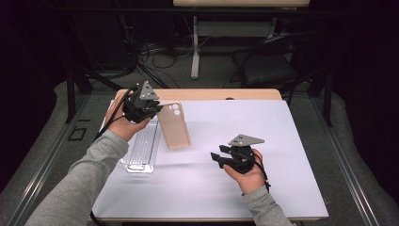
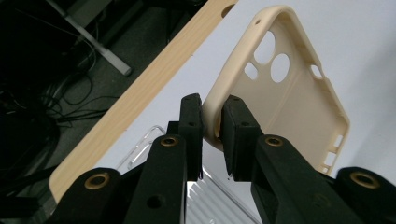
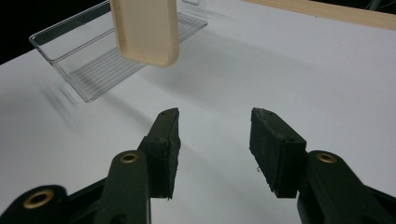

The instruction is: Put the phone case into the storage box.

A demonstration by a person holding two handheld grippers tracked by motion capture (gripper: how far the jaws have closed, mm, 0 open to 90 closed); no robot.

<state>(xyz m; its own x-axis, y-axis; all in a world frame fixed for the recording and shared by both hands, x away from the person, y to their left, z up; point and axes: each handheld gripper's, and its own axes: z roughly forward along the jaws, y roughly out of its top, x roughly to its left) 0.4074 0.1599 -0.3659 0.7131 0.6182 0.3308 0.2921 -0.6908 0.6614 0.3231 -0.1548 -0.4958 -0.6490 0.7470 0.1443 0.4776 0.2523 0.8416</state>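
A beige phone case (image 1: pixel 174 126) with camera cut-outs hangs above the white table, held by its top corner. My left gripper (image 1: pixel 157 109) is shut on the case's side wall (image 2: pixel 212 109), one pad inside and one outside. In the right gripper view the case's lower end (image 3: pixel 145 32) hovers over a clear plastic tray (image 3: pixel 88 60). My right gripper (image 1: pixel 216 158) is held low over the table at the centre right, open, with nothing between its fingers (image 3: pixel 163 149).
The clear ribbed tray (image 1: pixel 141 146) lies on the white table top (image 1: pixel 282 141) under my left forearm. A wooden strip (image 1: pixel 211 94) runs along the table's far edge. Beyond it are cables, a desk leg and a chair on the floor.
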